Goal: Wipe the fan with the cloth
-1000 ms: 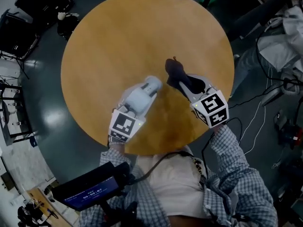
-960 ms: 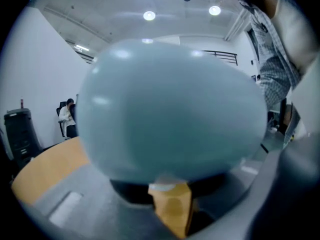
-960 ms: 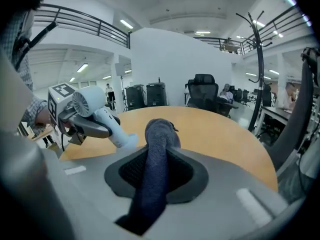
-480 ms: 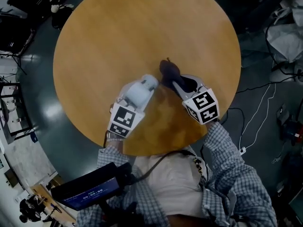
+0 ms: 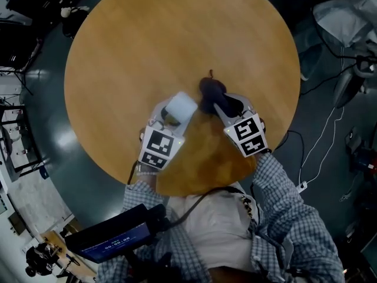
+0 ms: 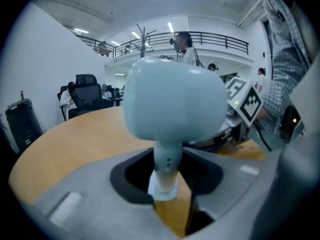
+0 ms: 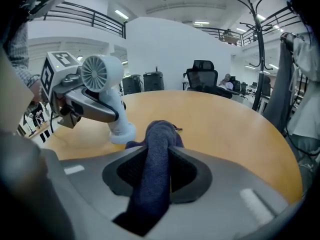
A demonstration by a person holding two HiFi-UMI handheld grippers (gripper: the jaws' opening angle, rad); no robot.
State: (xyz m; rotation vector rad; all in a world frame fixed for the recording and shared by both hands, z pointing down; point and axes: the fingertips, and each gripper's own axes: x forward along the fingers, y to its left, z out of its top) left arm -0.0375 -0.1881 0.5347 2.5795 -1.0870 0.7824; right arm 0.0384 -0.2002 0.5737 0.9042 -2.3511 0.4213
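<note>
My table (image 5: 147,40): round, wooden.
Floor (image 5: 53,134) round me: dark, glossy.
Wall (image 7: 165,44): white.
Past its far edge: black office chair (image 7: 201,75).

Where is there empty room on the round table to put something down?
The far half of the table is bare, from the fan and cloth out to the rim, and so are its left and right sides. It is crowded only toward the person's edge, where fan and cloth sit together.
</note>
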